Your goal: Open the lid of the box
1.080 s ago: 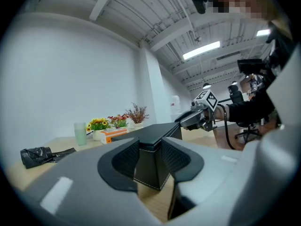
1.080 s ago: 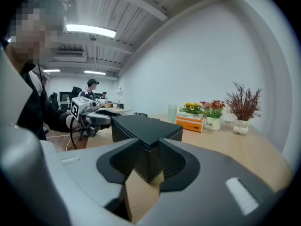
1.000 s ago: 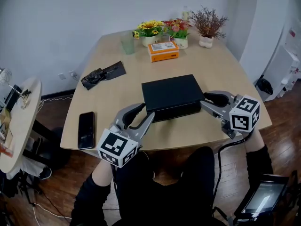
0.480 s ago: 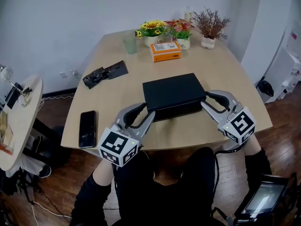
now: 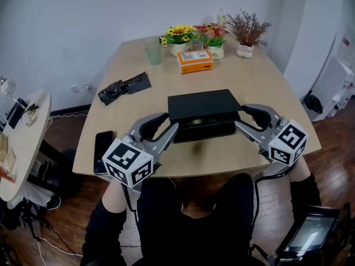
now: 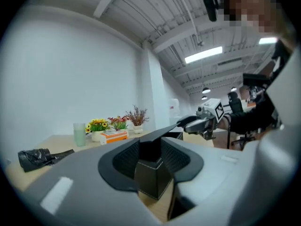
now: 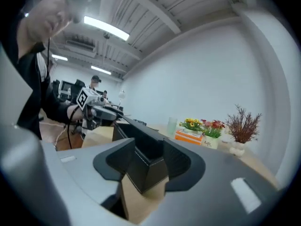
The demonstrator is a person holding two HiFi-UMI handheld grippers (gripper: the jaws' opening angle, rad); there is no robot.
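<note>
With our left gripper [image 5: 171, 123] we clamp the near left corner of the raised lid [image 5: 202, 104]. Our right gripper [image 5: 241, 118] has its jaws opening around the right corner of the box [image 5: 205, 132] on the table [image 5: 255, 76].

There is one black box [image 5: 202, 105], one orange box [image 5: 194, 60], one phone [image 5: 102, 148], one cup [image 5: 153, 52] and one crumpled black bag [image 5: 118, 88]. The potted plants [image 5: 178, 39] [image 5: 211, 40] [image 5: 244, 33] number three.
</note>
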